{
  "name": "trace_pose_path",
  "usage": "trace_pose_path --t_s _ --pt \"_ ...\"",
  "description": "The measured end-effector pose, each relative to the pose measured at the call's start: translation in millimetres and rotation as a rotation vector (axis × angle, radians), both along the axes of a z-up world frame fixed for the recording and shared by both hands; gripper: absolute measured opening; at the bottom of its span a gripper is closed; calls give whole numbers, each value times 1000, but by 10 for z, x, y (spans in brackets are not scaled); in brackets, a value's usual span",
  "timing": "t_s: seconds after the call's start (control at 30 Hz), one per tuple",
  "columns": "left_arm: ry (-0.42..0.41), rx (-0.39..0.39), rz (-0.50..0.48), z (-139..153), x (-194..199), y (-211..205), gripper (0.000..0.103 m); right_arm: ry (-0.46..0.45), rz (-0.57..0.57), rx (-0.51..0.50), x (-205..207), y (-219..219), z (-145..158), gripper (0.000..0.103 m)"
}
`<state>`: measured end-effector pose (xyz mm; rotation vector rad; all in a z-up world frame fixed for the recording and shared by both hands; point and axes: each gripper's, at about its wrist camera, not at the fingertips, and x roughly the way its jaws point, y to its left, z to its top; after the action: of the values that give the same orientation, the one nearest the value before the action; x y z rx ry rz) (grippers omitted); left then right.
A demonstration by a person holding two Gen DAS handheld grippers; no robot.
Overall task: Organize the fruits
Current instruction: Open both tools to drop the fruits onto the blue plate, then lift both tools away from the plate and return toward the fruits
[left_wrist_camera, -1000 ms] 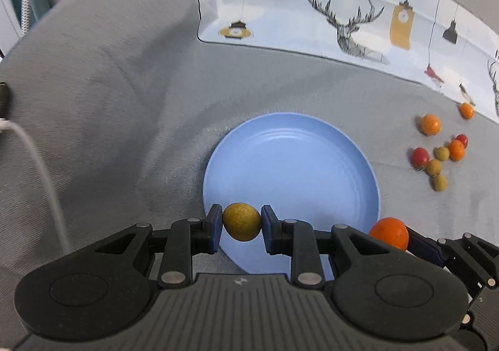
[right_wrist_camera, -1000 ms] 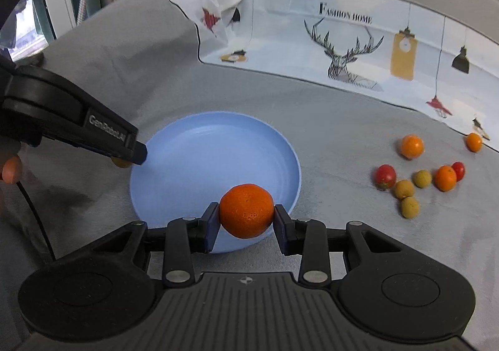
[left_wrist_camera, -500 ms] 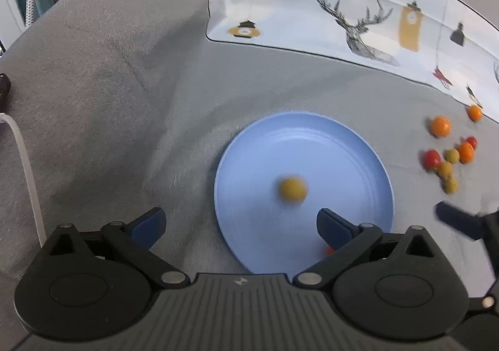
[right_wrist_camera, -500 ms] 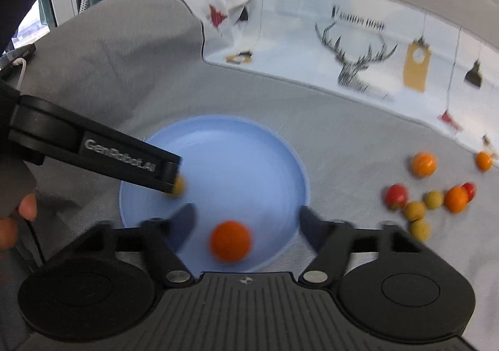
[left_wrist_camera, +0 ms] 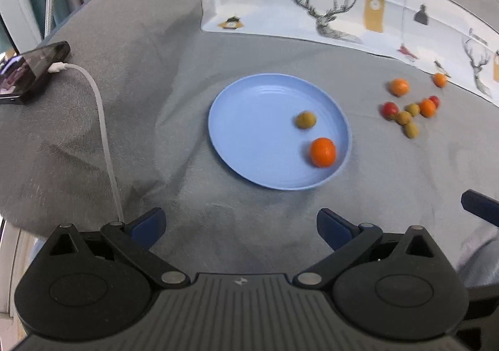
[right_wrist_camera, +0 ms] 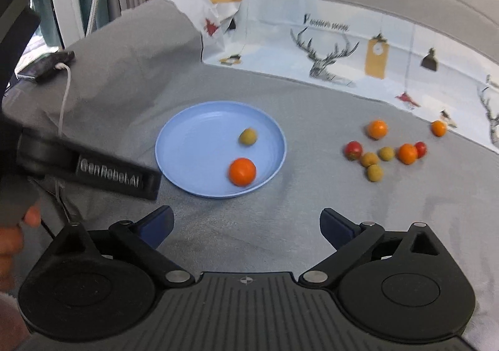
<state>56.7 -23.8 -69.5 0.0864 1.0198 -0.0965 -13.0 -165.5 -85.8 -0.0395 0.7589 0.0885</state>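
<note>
Left gripper (left_wrist_camera: 240, 228) jaws wide apart, empty. Right gripper (right_wrist_camera: 246, 228) jaws opening, nothing between. Orange (right_wrist_camera: 242, 171) and olive-green fruit (right_wrist_camera: 248, 136) lie apart on blue plate (right_wrist_camera: 187, 148); remaining fruits (right_wrist_camera: 386, 153) on grey cloth (right_wrist_camera: 312, 210).

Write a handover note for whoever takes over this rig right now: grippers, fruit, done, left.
Left gripper: open, empty.
Right gripper: jaws opening, nothing between them.
Blue plate: holds one orange fruit and one yellow-green fruit.
Done: those two delivered.
Left: eight loose fruits on the grey cloth right of the plate: three orange, two red, three yellow-green.
</note>
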Motion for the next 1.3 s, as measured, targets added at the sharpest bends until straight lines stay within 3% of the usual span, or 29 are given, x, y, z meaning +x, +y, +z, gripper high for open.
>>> trace_pose_path --t_s 0.4,0.9,1.3 --pt "-92 12 -3 349 -485 -30 103 -100 -121 50 -540 -342 243 101" --pt "-138 -1 42 565 -776 150 103 -180 -92 48 -840 -266 405 101" --pt "-218 7 -20 688 -918 115 103 -201 -121 53 -989 -297 457 102"
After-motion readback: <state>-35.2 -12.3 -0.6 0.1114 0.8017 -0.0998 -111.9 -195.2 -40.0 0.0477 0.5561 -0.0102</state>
